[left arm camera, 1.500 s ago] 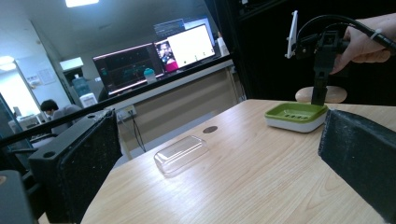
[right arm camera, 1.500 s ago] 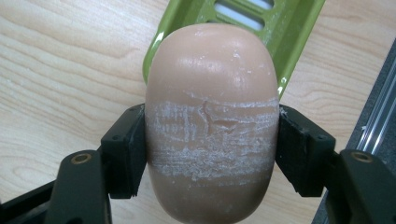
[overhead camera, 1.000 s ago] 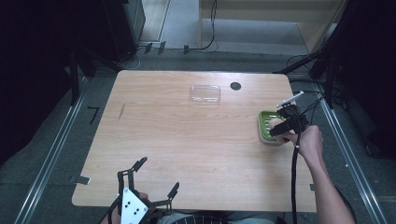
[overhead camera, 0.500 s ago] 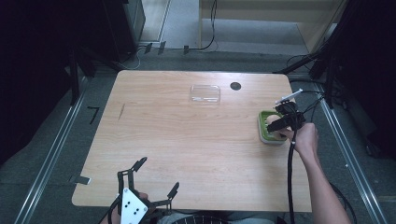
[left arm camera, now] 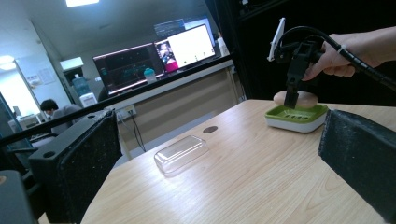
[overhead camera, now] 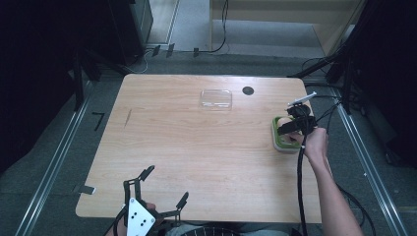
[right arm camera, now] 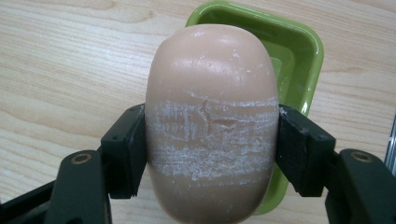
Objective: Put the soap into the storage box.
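A peach oval soap bar [right arm camera: 210, 116] with white scuff marks sits between the two black pads of my right gripper [right arm camera: 212, 149], which is shut on its sides. Under and behind it lies a green soap dish [right arm camera: 299, 51] on the wooden table. In the high view, the right gripper [overhead camera: 295, 125] hangs over the dish [overhead camera: 278, 140] near the table's right edge. In the left gripper view, the soap [left arm camera: 306, 99] hovers just above the dish [left arm camera: 294, 116]. My left gripper [overhead camera: 166, 184] stands open and empty at the table's near edge.
A clear plastic lid [overhead camera: 216, 99] lies at the far middle of the table, with a small black round spot [overhead camera: 248, 90] to its right. Black cables trail from the right gripper past the table's right edge. Metal rails run along both sides.
The right gripper with the soap has shifted slightly over the dish. The left gripper has stayed where it was.
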The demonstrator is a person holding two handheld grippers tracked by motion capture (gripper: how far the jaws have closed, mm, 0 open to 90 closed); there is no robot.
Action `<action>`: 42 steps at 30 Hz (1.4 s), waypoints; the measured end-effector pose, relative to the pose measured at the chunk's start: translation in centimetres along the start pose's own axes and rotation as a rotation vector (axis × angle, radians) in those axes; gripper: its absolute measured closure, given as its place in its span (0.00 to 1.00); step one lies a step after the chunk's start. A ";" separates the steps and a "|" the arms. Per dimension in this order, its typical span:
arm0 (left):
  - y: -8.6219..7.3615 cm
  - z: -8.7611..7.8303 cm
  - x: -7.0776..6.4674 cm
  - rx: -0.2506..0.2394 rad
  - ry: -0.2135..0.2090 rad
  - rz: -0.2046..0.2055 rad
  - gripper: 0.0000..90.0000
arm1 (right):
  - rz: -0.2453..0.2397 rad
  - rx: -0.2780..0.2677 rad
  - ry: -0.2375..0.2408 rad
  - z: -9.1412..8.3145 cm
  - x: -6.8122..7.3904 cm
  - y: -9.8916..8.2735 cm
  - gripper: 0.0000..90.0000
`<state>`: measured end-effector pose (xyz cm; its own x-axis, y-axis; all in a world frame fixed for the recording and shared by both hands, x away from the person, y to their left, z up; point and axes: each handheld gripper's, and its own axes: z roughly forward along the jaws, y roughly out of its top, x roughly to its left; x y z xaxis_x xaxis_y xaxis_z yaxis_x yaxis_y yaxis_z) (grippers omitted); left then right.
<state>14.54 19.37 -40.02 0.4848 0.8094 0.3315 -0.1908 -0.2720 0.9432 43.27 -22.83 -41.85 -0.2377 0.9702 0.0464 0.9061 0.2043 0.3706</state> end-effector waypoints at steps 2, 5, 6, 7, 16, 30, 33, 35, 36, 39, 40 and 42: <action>0.0 0.0 0.0 0.000 -0.001 0.001 0.00 | 0.007 -0.003 0.002 0.1 0.0 0.1 0.38; 0.0 0.0 0.0 0.000 -0.001 0.001 0.00 | 0.025 -0.014 -0.002 0.4 -0.1 0.1 0.38; 0.0 0.0 0.0 0.000 0.000 0.001 0.00 | 0.033 -0.020 -0.001 0.6 -0.2 0.2 0.38; 0.0 0.0 0.0 0.001 -0.001 0.000 0.00 | 0.039 -0.021 0.001 0.7 -0.2 0.2 0.38; 0.0 0.0 0.0 0.002 -0.001 0.002 0.00 | 0.071 -0.040 0.008 1.2 -0.5 0.2 0.38; 0.0 0.0 0.0 0.002 -0.001 0.002 0.00 | 0.113 -0.056 0.005 2.8 -0.5 0.3 0.37; 0.0 0.0 0.1 0.002 -0.001 0.002 0.00 | 0.119 -0.064 -0.008 2.8 -0.5 0.3 0.37; 0.0 0.0 0.0 0.003 -0.001 0.003 0.00 | 0.122 -0.071 -0.011 2.8 -0.7 0.2 0.37; 0.0 0.0 0.0 0.003 -0.002 0.003 0.00 | 0.129 -0.073 -0.012 2.7 -0.8 0.2 0.37; 0.0 0.0 0.0 0.002 -0.001 0.002 0.00 | 0.146 -0.070 -0.010 2.8 -1.1 0.0 0.37; 0.0 0.0 0.0 0.002 -0.002 0.002 0.00 | 0.147 -0.070 -0.008 2.9 -1.2 0.0 0.37; 0.0 0.0 0.0 0.002 -0.002 0.004 0.00 | 0.153 -0.068 -0.006 2.9 -1.3 -0.1 0.37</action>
<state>14.58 19.36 -40.02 0.4857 0.8072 0.3353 -0.1914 -0.2761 0.9419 44.53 -23.76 -44.58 -0.0962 0.9902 0.1014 0.9058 0.0449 0.4214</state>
